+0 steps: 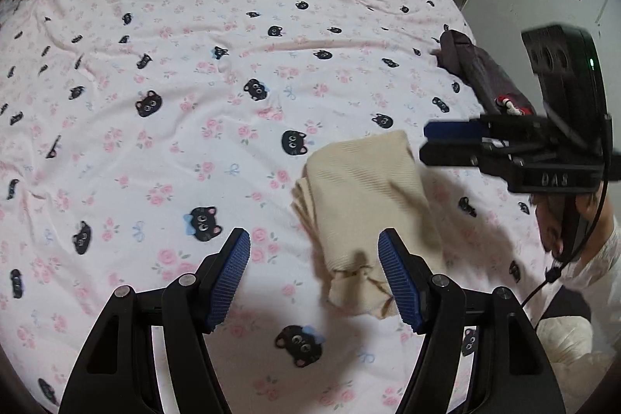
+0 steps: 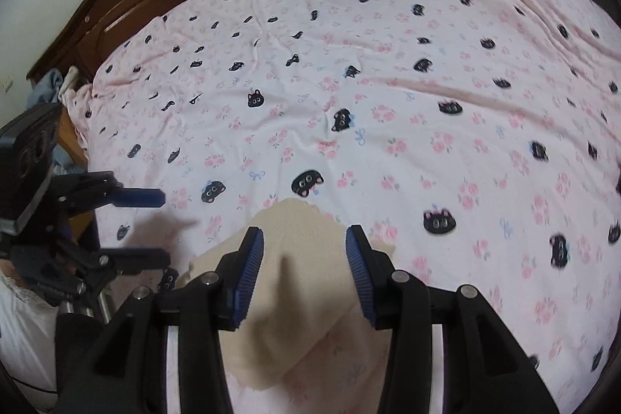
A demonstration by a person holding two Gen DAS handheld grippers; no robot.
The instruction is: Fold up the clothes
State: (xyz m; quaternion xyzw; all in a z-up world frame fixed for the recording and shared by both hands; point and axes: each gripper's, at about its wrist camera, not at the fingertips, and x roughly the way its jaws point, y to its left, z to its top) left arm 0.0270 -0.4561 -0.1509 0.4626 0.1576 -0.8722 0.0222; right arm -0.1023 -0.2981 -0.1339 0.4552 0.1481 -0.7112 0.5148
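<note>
A: Which step is in hand now?

B: I judge the folding of the beige garment point(image 1: 365, 204) is nearly done. It lies as a compact folded bundle on the bed point(image 1: 194, 37), on the pink sheet with the cat faces, near the edge where the person stands. A dark garment point(image 1: 477, 64) lies further along that same side, well apart from it.

A: And the tools?

B: The left tool point(image 1: 314, 278) has its jaws about half open and holds nothing; it hangs above the sheet just beside the bundle. The right tool point(image 2: 304, 274) also stands part open, over the bundle, and its pads do not press on the cloth, so it is empty too.

A: What does the next move call for?

B: Probably to put this bundle aside or press it flat, then reach for the dark garment. That needs a clean pinch at one edge of the cloth.

A: Any containers?

B: None is visible, no basket or box.
</note>
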